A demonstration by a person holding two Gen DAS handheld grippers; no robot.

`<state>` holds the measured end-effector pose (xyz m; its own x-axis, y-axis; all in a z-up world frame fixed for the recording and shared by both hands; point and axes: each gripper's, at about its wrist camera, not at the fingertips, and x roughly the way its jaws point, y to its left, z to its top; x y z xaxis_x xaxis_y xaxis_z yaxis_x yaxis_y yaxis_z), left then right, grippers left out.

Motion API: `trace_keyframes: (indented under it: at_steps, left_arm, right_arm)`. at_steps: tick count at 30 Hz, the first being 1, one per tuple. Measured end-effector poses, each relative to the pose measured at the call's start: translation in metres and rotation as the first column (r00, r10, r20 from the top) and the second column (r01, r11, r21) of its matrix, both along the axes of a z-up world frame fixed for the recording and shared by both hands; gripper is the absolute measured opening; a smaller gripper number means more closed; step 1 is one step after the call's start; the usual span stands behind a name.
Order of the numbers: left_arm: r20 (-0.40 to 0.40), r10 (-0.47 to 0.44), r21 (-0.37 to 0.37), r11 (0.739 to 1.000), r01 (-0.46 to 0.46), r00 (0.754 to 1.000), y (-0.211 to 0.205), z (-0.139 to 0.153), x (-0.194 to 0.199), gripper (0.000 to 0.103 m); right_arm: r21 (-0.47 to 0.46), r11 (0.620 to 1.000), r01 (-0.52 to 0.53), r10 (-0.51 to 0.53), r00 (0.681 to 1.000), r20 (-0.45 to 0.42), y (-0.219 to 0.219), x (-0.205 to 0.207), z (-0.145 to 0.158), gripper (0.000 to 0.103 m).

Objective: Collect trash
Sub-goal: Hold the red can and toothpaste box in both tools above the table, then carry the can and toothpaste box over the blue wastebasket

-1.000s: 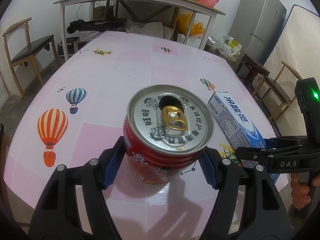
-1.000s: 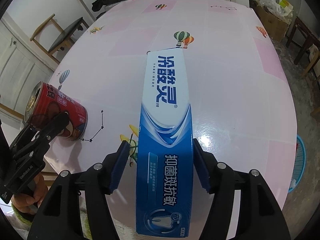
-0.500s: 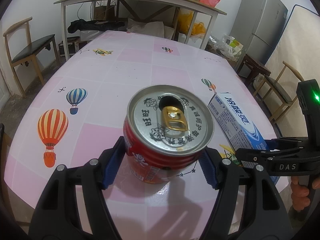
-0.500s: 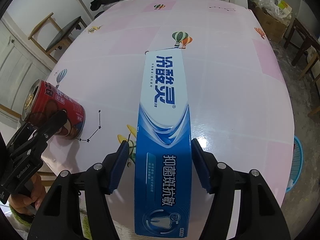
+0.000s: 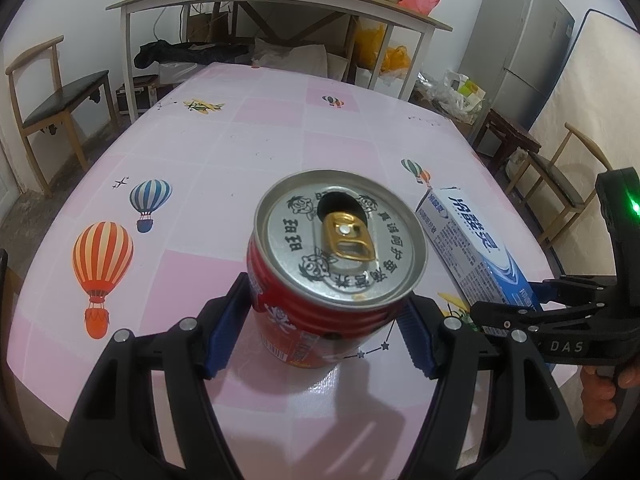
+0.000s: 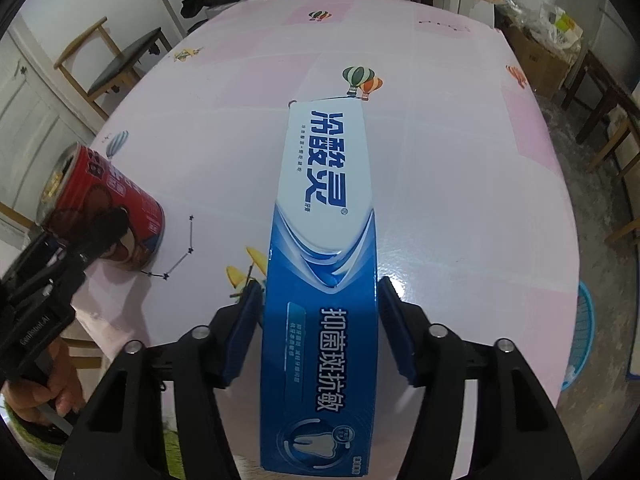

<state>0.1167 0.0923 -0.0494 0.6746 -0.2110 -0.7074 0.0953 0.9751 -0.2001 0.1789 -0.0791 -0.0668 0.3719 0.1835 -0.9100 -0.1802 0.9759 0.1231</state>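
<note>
A red drink can [image 5: 336,256] with an opened silver top stands upright near the front edge of the pink balloon-print table [image 5: 240,140]. My left gripper [image 5: 322,320] is shut on it, with a blue pad against each side. To its right lies a long blue and white toothpaste box [image 6: 324,200], flat on the table and pointing away from me. My right gripper [image 6: 320,312] straddles the box's near half. Its jaws are closing, and the pads stand almost at the box's sides. The can [image 6: 120,208] and the left gripper [image 6: 60,272] also show in the right wrist view.
A wooden chair [image 5: 60,92] stands left of the table and another [image 5: 568,168] to the right. A cluttered side table [image 5: 280,0] and a grey fridge [image 5: 516,40] stand at the back. A blue basket [image 6: 580,340] sits on the floor at the right.
The right gripper's jaws have narrowed onto the toothpaste box. The left gripper and the can have stayed where they were.
</note>
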Motion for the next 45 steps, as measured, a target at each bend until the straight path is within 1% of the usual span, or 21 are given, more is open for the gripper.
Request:
trace_keyframes:
  at_steps: [2,7,14,20,24,29,31,33,35,38,39,40,41,43,45]
  left_arm:
    - [0.006,0.002,0.004,1.000,-0.002,1.000,-0.001,0.001,-0.001,0.066]
    - [0.026,0.003,0.005,1.000,-0.004,1.000,-0.001,0.004,-0.003,0.065]
    - [0.050,0.004,-0.004,1.000,-0.004,0.999,0.000,0.010,-0.005,0.065]
    - [0.076,0.013,-0.028,1.000,-0.011,0.997,0.005,0.015,-0.012,0.065]
    - [0.104,0.011,-0.038,0.999,-0.007,0.994,0.007,0.026,-0.018,0.065]
    - [0.153,-0.014,-0.046,0.999,0.021,0.988,0.000,0.050,-0.025,0.065]
    - [0.180,-0.044,-0.051,0.997,0.054,0.983,-0.009,0.063,-0.027,0.065]
    - [0.201,-0.075,-0.056,0.995,0.088,0.977,-0.018,0.072,-0.029,0.065]
    - [0.223,-0.124,-0.066,0.988,0.142,0.967,-0.033,0.083,-0.029,0.065]
    - [0.250,-0.204,-0.089,0.969,0.232,0.946,-0.061,0.098,-0.028,0.065]
    - [0.257,-0.247,-0.101,0.955,0.280,0.935,-0.075,0.103,-0.027,0.065]
    - [0.258,-0.271,-0.108,0.946,0.306,0.927,-0.082,0.105,-0.027,0.065]
    - [0.257,-0.315,-0.117,0.929,0.352,0.914,-0.097,0.108,-0.026,0.065]
    - [0.254,-0.385,-0.111,0.900,0.422,0.887,-0.125,0.112,-0.024,0.065]
    - [0.241,-0.466,-0.107,0.859,0.501,0.851,-0.160,0.113,-0.023,0.065]
  right_arm:
    - [-0.011,1.000,-0.003,0.003,1.000,0.006,0.000,-0.001,0.000,0.047]
    - [-0.009,1.000,-0.006,0.006,1.000,0.006,-0.003,-0.002,0.001,0.046]
    - [0.057,0.998,0.018,-0.018,1.000,-0.007,-0.010,0.000,0.002,0.045]
    - [0.089,0.995,0.038,-0.038,0.999,0.008,-0.015,0.000,0.009,0.045]
    - [0.134,0.990,0.047,-0.053,0.998,0.038,-0.025,-0.001,0.024,0.045]
    - [0.192,0.973,0.127,-0.153,0.980,0.124,-0.065,-0.009,0.057,0.045]
    - [0.216,0.962,0.166,-0.201,0.968,0.153,-0.086,-0.017,0.069,0.045]
    - [0.229,0.948,0.219,-0.264,0.946,0.188,-0.111,-0.030,0.080,0.045]
    - [0.234,0.929,0.286,-0.335,0.919,0.207,-0.138,-0.044,0.087,0.045]
    - [0.238,0.884,0.403,-0.453,0.862,0.225,-0.187,-0.071,0.092,0.045]
    - [0.237,0.867,0.437,-0.487,0.843,0.229,-0.200,-0.081,0.092,0.045]
    - [0.239,0.845,0.478,-0.527,0.817,0.231,-0.216,-0.093,0.092,0.045]
    - [0.239,0.823,0.515,-0.564,0.793,0.231,-0.231,-0.105,0.091,0.045]
    - [0.233,0.784,0.576,-0.619,0.752,0.225,-0.255,-0.123,0.085,0.045]
    - [0.236,0.728,0.643,-0.684,0.701,0.200,-0.284,-0.148,0.073,0.045]
